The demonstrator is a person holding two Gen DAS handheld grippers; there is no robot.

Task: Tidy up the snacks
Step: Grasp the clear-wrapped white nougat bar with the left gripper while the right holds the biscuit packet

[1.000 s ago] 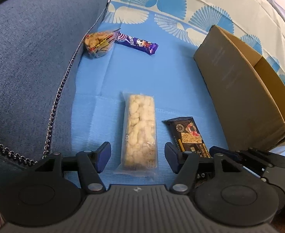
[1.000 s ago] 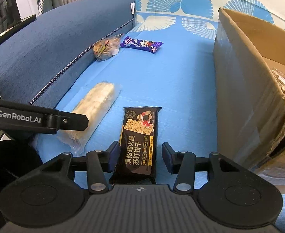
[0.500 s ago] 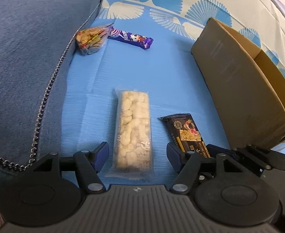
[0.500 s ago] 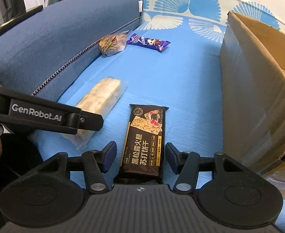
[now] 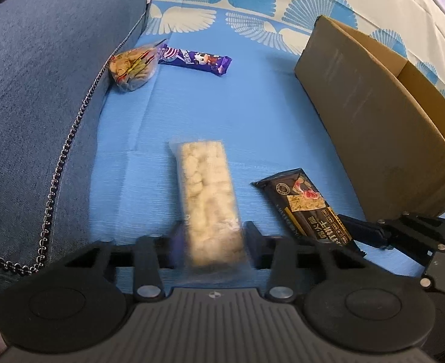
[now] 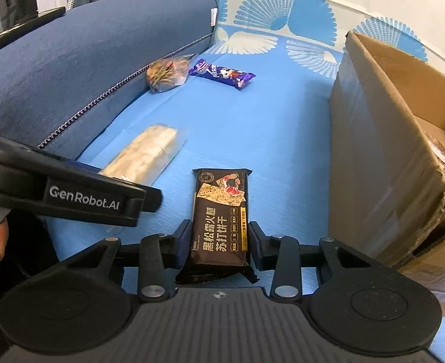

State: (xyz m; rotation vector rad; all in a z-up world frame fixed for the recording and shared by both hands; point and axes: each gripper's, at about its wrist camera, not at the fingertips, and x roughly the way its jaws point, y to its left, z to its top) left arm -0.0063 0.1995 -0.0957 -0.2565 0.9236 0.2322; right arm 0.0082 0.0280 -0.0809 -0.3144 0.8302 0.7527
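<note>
Closing my left gripper (image 5: 212, 236) on the puffed-rice bar (image 5: 207, 193) and my right gripper (image 6: 219, 242) on the cracker pack (image 6: 221, 220), apparently touching through blur, both lying lengthwise ahead on the bed.

Both handheld tools share a ribbed grey body, matte black linkage arms with round discs, silver screws, and blue-padded jaws. White "GenRobot.AI" lettering marks the left gripper (image 6: 107, 202).

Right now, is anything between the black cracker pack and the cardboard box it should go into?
Nothing visible lies between them. The cracker pack sits between the right tool's fingers, and only bare blue sheet separates it from the box. The box's near wall stands tall, so the pack must go over it.
</note>
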